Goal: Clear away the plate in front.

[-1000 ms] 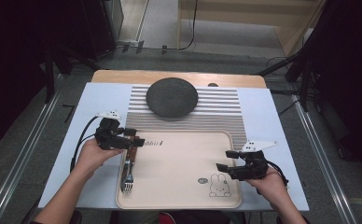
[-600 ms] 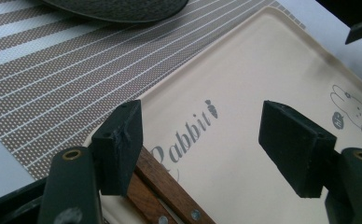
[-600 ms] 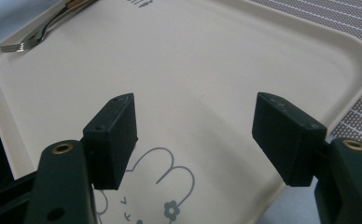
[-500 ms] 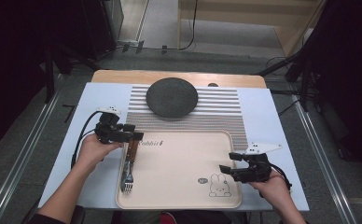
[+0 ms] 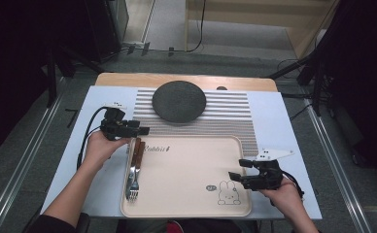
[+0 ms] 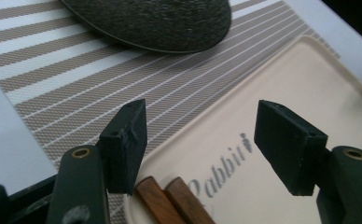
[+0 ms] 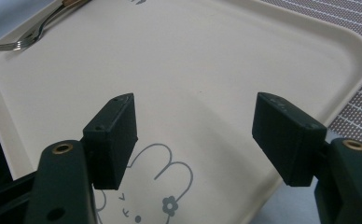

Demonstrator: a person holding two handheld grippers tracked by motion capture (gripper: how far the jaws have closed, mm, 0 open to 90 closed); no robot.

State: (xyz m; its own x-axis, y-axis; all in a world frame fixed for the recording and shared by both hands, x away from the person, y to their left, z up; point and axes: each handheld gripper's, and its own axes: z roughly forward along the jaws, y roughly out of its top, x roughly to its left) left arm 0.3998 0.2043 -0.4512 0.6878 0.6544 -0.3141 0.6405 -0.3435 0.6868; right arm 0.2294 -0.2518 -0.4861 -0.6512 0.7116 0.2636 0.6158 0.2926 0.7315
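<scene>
Two wood-handled utensils on tray; both hand-held grippers apart, empty; plate beyond.

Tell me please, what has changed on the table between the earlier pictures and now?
The left gripper has drawn back from the cutlery toward the far edge of the tray; its jaws have just been closing a little, with nothing between them. The cutlery lies as before at the tray's left side. The right gripper, the dark plate and the striped mat stayed as they were.

Bright even light, dim surroundings
</scene>
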